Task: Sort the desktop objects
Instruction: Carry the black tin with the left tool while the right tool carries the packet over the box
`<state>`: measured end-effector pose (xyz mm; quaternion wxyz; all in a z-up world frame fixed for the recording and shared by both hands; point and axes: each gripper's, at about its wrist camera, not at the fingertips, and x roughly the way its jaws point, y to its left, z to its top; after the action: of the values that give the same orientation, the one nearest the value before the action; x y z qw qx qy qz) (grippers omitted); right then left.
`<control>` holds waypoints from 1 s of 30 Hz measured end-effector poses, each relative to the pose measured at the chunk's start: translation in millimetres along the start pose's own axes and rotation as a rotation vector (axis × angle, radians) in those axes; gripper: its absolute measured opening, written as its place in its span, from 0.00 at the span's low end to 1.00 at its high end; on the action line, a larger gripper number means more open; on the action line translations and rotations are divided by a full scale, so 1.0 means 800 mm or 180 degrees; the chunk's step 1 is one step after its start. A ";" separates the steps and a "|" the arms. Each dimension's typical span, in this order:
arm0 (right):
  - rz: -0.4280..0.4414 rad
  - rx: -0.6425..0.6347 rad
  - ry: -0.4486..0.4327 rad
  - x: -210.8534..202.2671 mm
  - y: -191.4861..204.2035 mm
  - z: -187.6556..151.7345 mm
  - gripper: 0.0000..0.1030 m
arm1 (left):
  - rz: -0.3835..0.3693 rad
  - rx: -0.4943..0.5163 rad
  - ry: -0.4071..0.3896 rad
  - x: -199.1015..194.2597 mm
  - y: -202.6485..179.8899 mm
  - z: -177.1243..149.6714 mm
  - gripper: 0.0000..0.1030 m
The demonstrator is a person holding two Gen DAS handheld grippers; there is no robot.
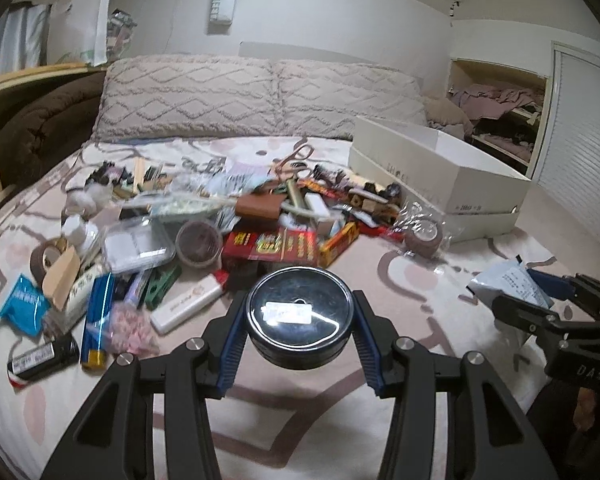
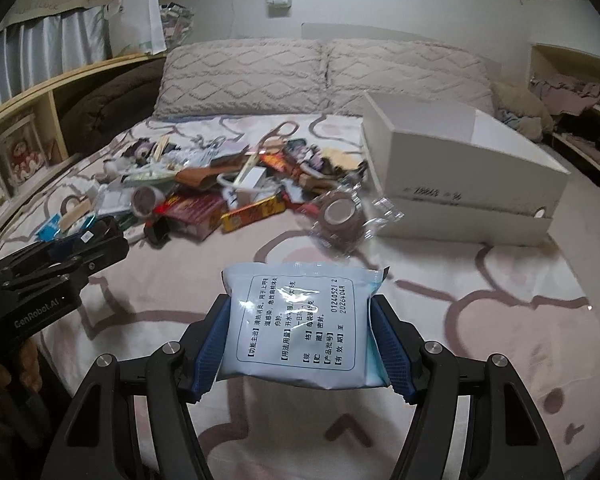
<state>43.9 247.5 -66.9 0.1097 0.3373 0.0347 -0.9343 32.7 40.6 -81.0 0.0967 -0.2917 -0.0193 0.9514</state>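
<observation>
Clutter [image 1: 220,216] is lying heaped across the middle of the bed [image 2: 500,320], and both grippers are hanging above the bare spread in front of it. The left gripper [image 1: 300,320] is clamping a round dark tin [image 1: 300,312] between its blue pads, jaws partly closed against the tin's sides, its glossy lid facing up. The right gripper [image 2: 302,340] is squeezing a pale blue printed packet [image 2: 300,320] by its two side edges, jaws partly closed on it, printed face up. A white open box [image 2: 460,168] is sitting to the right of the heap, near the pillows [image 1: 260,96], with a wrapped brown tape roll [image 2: 340,216] just beside its near corner.
</observation>
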 end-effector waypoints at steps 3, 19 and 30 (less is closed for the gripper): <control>-0.0084 -0.0032 -0.0075 -0.009 -0.009 0.009 0.67 | -0.0032 0.0034 -0.0054 -0.002 -0.008 0.012 0.48; -0.0295 -0.0006 -0.0444 -0.043 -0.064 0.062 0.67 | -0.0268 0.0153 -0.0373 0.012 -0.064 0.091 0.48; -0.0408 0.0051 -0.0703 -0.045 -0.100 0.101 0.67 | -0.0388 0.0143 -0.0496 0.036 -0.094 0.138 0.48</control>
<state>2.2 320.5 17.2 0.0501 0.2303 0.0365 -0.9711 -39.4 122.2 1.3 0.1591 -0.2129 -0.0231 0.9638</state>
